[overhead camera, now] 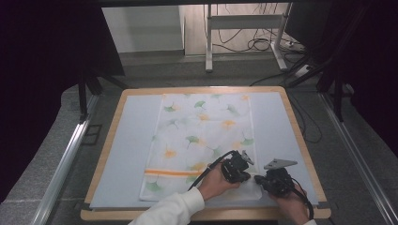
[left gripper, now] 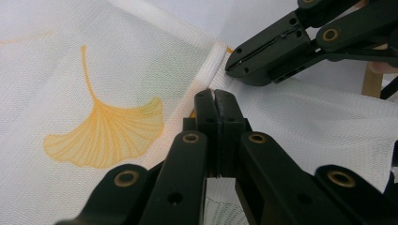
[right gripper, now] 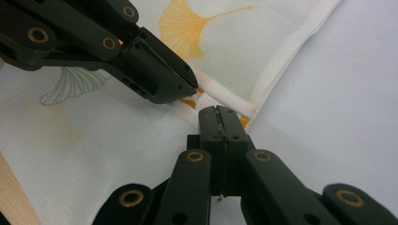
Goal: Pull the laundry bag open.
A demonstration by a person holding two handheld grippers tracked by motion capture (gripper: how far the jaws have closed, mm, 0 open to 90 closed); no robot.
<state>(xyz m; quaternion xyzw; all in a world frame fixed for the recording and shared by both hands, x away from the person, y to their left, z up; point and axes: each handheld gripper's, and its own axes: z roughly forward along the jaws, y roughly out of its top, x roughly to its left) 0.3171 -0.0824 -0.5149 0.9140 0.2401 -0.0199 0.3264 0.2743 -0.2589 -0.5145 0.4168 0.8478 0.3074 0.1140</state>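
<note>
Wooden-edged table [overhead camera: 300, 140], ginkgo-print cloth [overhead camera: 206, 136]: my left gripper [left gripper: 215, 96] and right gripper [right gripper: 218, 112], jaws clamped on its near right hem; folding step, lift together next.

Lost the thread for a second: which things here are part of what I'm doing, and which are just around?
In the job:
left gripper
right gripper
ginkgo-print cloth, pinched at its near right corner
blue mat

Just around:
wooden table edge
cables on the floor
metal stand
</note>
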